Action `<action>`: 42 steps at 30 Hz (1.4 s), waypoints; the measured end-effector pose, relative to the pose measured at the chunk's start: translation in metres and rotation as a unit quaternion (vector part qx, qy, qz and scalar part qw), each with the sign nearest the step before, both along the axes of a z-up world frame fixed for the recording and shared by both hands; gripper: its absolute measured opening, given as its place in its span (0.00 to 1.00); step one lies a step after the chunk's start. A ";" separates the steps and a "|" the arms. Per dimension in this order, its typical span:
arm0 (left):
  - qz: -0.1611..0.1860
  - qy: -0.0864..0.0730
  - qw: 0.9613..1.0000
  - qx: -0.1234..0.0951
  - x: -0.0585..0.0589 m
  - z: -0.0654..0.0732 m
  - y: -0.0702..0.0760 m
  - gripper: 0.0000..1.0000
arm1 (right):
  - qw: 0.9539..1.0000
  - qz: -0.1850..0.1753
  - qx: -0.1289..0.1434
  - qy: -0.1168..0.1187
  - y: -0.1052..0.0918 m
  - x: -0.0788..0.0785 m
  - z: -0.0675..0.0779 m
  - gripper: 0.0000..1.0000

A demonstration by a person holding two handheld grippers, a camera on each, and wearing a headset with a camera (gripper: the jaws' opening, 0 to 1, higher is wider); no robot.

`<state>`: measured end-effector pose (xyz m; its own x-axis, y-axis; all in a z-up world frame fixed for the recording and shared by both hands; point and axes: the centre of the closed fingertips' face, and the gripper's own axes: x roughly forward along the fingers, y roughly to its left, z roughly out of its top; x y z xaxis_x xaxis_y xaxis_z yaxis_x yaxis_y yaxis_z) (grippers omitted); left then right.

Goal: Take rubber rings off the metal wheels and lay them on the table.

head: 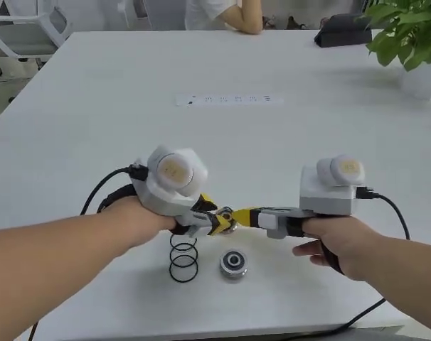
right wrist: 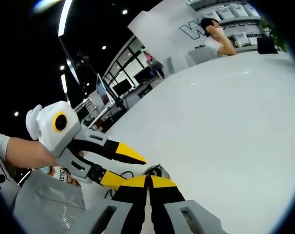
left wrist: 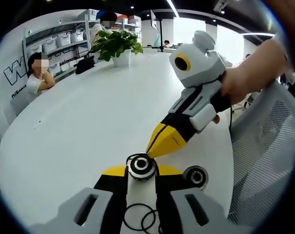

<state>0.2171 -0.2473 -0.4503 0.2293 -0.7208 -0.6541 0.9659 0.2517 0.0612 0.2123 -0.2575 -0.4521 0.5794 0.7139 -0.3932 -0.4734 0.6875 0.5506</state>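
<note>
- Clamped between the jaws of the left claw (left wrist: 141, 171): one wheel (left wrist: 141, 166), held up off the table (head: 272, 64), with a thin black ring (left wrist: 129, 158) looping out at its rim.
- Pressed together, with tips right at that wheel's rim: the jaws of the right claw (left wrist: 156, 142). Cannot tell whether pinching the ring.
- Meeting tip to tip in the head view, left claw coming from the left and right claw from the right.
- Lying flat on the table, just nearer than the claw tips: a second wheel (head: 233, 263).
- Lying just left of it and not touching it: loose rings (head: 183, 259), overlapping in a short row under the left claw.
- Farther back, mid-table: a white power strip (head: 228, 99).
- At the far right corner: a plant (head: 407, 32) and a dark box (head: 342, 32).
- At the far edge: a seated person (head: 230, 14).
</note>
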 end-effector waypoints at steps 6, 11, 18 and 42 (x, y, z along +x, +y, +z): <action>-0.007 0.004 1.000 -0.001 -0.007 0.004 0.006 0.28 | 1.000 0.001 0.000 0.000 0.000 0.000 0.000 0.00; -0.008 0.004 1.000 -0.007 -0.010 0.010 0.011 0.31 | 1.000 0.004 0.001 -0.001 0.002 -0.001 0.002 0.00; -0.004 0.004 1.000 -0.019 -0.012 0.020 0.020 0.35 | 1.000 0.004 0.012 -0.006 0.005 0.000 0.008 0.00; 0.013 0.005 0.998 -0.056 -0.019 0.045 0.051 0.47 | 1.000 0.008 0.020 -0.008 0.011 0.003 0.018 0.00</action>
